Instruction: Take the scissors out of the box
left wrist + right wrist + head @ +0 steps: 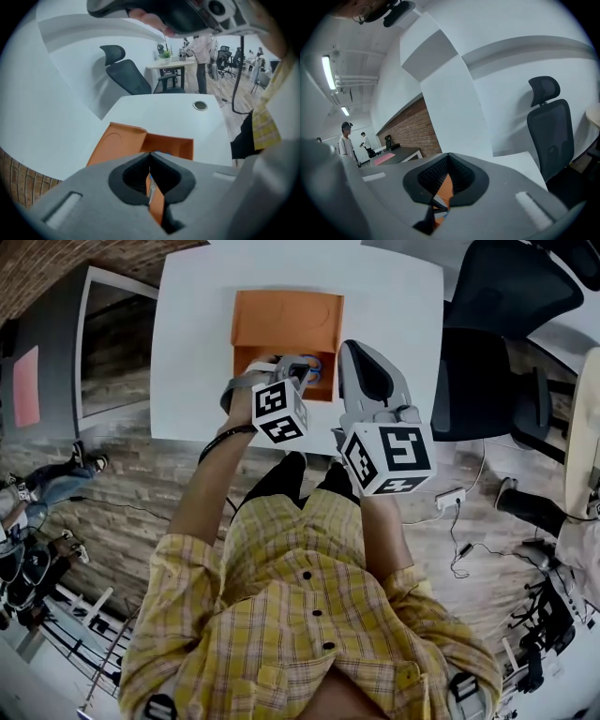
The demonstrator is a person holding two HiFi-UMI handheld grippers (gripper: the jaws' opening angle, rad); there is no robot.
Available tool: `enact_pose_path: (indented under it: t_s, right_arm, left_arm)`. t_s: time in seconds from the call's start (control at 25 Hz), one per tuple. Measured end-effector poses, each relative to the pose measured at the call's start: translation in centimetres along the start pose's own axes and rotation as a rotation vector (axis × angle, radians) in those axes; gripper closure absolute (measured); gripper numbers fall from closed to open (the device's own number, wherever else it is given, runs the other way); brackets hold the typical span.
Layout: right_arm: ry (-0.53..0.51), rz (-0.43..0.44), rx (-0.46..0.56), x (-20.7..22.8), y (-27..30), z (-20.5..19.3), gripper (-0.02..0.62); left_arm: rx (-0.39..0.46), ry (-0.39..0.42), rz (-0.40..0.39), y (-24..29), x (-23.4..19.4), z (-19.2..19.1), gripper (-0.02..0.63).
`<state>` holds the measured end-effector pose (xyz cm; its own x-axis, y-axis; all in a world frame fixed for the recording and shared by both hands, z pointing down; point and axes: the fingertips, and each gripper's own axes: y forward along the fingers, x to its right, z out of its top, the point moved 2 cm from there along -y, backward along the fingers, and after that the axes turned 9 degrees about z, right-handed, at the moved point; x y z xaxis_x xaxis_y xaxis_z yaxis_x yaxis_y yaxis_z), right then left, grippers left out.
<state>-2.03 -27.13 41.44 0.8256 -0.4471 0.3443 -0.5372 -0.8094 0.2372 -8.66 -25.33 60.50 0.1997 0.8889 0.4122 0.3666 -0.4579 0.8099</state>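
No legible text or numbers anywhere

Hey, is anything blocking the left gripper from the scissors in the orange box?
Nothing visible does. The box is open on top, and the left gripper sits right by the scissors at its near end.

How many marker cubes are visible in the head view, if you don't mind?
2. The left cube sits on the left tool, at the orange box; the right cube sits on the right tool, beside the box. None seems hidden.
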Motion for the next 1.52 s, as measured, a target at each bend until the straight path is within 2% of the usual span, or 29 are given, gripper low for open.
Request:
enact_pose_path:
  t_s: [0.16,0.24,0.4,0.68,1.28,1.52]
  right_arm:
    - [-0.004,-0.002,0.015,0.0,0.0,0.9,0.591]
    - [-0.003,-0.011,0.011,0.3,0.0,0.8,0.591]
    - [0.002,-0.023,-0.007,0.7,-0.3,0.2,0.591]
    - [0.004,-0.036,-0.028,2.0,-0.2,-0.9,0.591]
    - [-0.037,-0.034,-0.067,2.9,0.4,-1.1,0.591]
    - [-0.044,-0.029,-0.077,3.1,0.6,-1.2,0.591]
  left_arm:
    - [-0.012,0.018,-0.046,1.1,0.4,-0.2,0.599]
    - [-0.029,0.025,-0.083,2.0,1.0,-0.5,0.566]
    - [-0.044,0.046,-0.126,2.8,2.2,-0.7,0.562]
    - [-0.081,0.138,-0.167,4.9,3.3,-1.2,0.527]
    - [-0.122,0.268,-0.226,8.0,4.6,-2.0,0.517]
    - [-0.134,0.253,-0.296,8.6,4.8,-2.1,0.517]
